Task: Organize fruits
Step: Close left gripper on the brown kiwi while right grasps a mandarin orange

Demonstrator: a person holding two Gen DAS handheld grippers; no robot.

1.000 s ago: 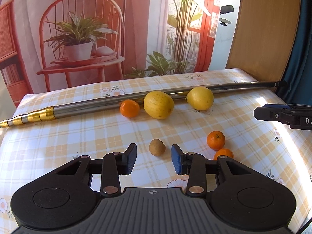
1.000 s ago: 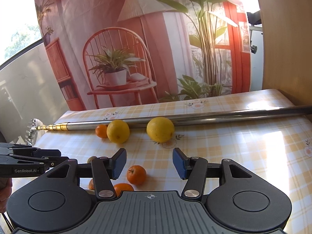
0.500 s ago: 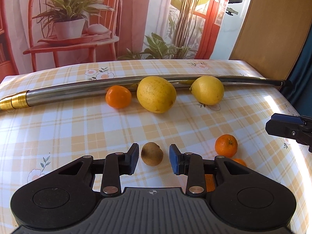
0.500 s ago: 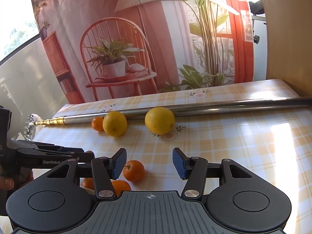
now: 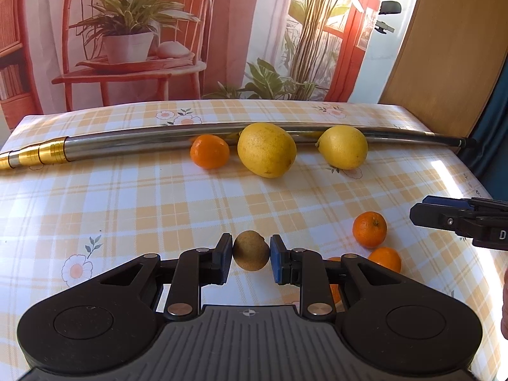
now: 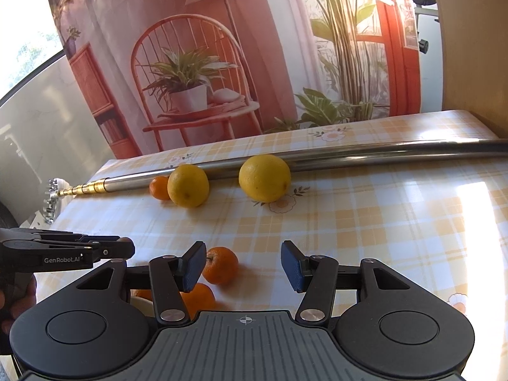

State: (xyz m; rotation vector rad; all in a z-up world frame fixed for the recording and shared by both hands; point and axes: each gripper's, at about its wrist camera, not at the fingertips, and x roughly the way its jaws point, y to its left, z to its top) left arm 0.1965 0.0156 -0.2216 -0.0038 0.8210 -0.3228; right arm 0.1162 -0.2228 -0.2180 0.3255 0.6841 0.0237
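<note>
A brown kiwi (image 5: 250,249) sits on the checked tablecloth (image 5: 143,209), and my left gripper (image 5: 250,258) is shut on it, blue pads against both sides. Two lemons (image 5: 266,149) (image 5: 343,147) and a tangerine (image 5: 209,151) lie against a metal pole. Two more tangerines (image 5: 370,229) (image 5: 384,258) rest to the kiwi's right. My right gripper (image 6: 244,265) hangs open just above these tangerines (image 6: 220,265) (image 6: 198,298), holding nothing. Its fingertips (image 5: 422,212) show at the right edge of the left wrist view.
A telescopic metal pole (image 5: 127,143) with a gold end lies across the far side of the table. Behind it hangs a printed backdrop (image 5: 133,38) of a chair and plants. A wooden panel (image 5: 444,47) stands at the back right. A hand (image 6: 16,298) grips the left tool.
My left gripper moved forward around the kiwi and its jaws closed onto it. The right gripper drifted slightly closer to the near tangerines and stayed open.
</note>
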